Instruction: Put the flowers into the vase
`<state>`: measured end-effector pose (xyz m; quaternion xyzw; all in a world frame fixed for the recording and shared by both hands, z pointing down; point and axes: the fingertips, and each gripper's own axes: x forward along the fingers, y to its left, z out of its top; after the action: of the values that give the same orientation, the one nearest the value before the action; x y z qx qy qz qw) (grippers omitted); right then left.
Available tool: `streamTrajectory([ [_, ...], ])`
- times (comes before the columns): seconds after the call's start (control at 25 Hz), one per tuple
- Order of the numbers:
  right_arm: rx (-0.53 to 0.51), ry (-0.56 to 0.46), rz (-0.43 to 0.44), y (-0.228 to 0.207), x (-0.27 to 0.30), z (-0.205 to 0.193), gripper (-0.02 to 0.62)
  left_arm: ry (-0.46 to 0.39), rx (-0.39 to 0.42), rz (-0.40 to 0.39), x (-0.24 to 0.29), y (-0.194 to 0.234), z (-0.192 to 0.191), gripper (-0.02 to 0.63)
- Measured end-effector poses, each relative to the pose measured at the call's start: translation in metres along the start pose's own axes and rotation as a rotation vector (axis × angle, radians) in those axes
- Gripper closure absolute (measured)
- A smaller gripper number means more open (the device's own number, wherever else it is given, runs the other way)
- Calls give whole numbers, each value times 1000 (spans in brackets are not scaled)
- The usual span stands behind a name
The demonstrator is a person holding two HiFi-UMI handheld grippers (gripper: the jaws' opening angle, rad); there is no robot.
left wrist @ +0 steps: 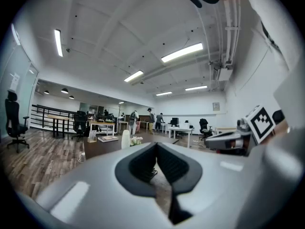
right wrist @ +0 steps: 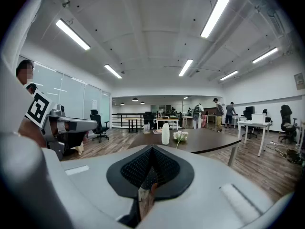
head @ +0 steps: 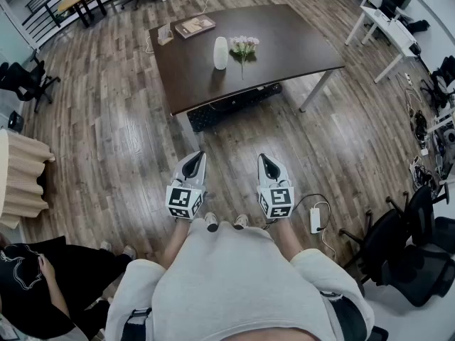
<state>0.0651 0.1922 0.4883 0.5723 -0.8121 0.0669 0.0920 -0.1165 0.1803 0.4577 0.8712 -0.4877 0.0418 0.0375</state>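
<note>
A white vase [head: 221,52] stands upright on a dark brown table [head: 298,41], well ahead of me. Beside it on the right lies a bunch of pale flowers [head: 244,47] with green stems. Vase [right wrist: 165,133] and flowers [right wrist: 180,136] also show far off in the right gripper view, and small in the left gripper view as vase [left wrist: 126,139] and flowers [left wrist: 136,140]. My left gripper [head: 195,158] and right gripper [head: 266,160] hang side by side over the wooden floor, far short of the table. Both have their jaws together with nothing held.
A book [head: 195,25] and a small stand [head: 165,34] sit at the table's far left. A black keyboard-like item [head: 231,107] lies under the near edge. Office chairs [head: 398,240] crowd the right; a seated person [head: 43,283] is at lower left. A white power strip [head: 316,219] lies on the floor.
</note>
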Motion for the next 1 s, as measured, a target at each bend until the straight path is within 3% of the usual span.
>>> streamTrajectory([
  [0.52, 1, 3, 12, -9, -2, -3, 598, 12, 5, 0, 7, -11, -4, 595],
  [1.0, 45, -19, 75, -36, -10, -8, 597, 8, 18, 29, 26, -30, -3, 595],
])
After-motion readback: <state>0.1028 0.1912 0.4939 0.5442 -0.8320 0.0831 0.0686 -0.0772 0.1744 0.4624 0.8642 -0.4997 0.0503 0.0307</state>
